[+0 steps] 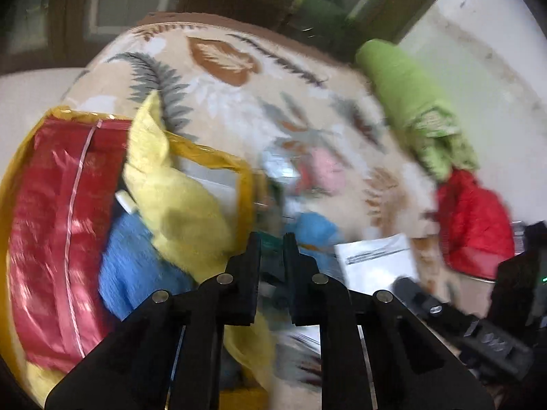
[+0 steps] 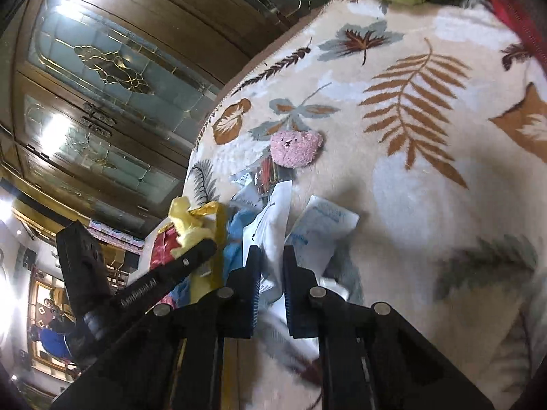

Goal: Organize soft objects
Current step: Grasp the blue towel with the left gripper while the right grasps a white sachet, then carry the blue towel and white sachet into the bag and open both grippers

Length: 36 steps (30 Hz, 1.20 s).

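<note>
Here the right gripper [image 2: 270, 263] fingers clamp a white packet [image 2: 273, 212], clearing it; left gripper [image 1: 271, 249] fingers sit nearly together beside the yellow cloth [image 1: 177, 205].

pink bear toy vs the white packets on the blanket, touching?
Cannot tell. In the right wrist view the pink bear toy sits just above the white packets, with a dark multicoloured item between; its lower edge overlaps the pile, but contact is not plain. The left wrist view is blurred.

Each gripper, left [image 1: 271, 239] and right [image 2: 270, 251], is matte black plastic: two flat, tapered fingers on angular linkage arms. Behind the fingers sit four round silver pivot pins. Ribbed blue pads [image 2: 254, 294] line the right fingers' inner faces.
</note>
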Each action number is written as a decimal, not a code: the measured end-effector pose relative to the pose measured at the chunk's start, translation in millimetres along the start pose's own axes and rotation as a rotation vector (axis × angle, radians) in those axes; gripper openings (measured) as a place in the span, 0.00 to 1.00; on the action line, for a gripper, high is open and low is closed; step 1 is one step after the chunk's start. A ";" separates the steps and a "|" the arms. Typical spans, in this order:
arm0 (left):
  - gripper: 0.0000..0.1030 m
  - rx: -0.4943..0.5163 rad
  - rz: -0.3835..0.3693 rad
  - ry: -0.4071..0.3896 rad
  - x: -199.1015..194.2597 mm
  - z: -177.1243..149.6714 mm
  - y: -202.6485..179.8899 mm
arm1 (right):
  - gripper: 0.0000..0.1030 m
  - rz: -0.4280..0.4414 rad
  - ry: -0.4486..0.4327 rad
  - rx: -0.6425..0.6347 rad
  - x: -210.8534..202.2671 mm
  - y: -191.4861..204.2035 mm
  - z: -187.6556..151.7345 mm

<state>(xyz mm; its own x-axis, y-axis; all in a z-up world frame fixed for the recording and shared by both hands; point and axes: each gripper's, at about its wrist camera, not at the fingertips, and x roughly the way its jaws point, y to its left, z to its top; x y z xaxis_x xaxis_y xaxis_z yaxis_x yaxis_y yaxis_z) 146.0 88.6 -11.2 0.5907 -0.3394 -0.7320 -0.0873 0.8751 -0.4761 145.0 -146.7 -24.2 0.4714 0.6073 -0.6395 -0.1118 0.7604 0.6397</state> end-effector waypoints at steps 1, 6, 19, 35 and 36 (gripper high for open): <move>0.13 0.005 -0.017 -0.019 -9.1 -1.8 -2.9 | 0.10 -0.005 -0.008 -0.010 -7.4 2.3 -4.2; 0.56 0.107 -0.040 -0.134 -74.1 -36.3 -31.3 | 0.10 -0.005 -0.062 -0.038 -45.2 17.1 -26.6; 0.55 0.329 -0.122 -0.268 -241.7 -84.5 -132.3 | 0.10 -0.009 -0.167 -0.057 -105.3 49.5 -54.3; 0.56 0.267 -0.042 -0.180 -208.2 -94.7 -102.0 | 0.10 0.065 -0.203 -0.093 -128.3 34.8 -55.5; 0.56 0.248 -0.030 -0.166 -194.8 -93.1 -84.8 | 0.10 0.067 -0.196 -0.101 -124.0 34.5 -57.7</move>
<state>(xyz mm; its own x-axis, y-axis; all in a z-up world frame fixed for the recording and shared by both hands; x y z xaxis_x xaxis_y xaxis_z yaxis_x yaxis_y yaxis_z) -36.4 48.4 126.4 0.7148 -0.3229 -0.6203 0.1186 0.9302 -0.3475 32.2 -182.5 52.6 0.6199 0.6085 -0.4955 -0.2308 0.7449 0.6260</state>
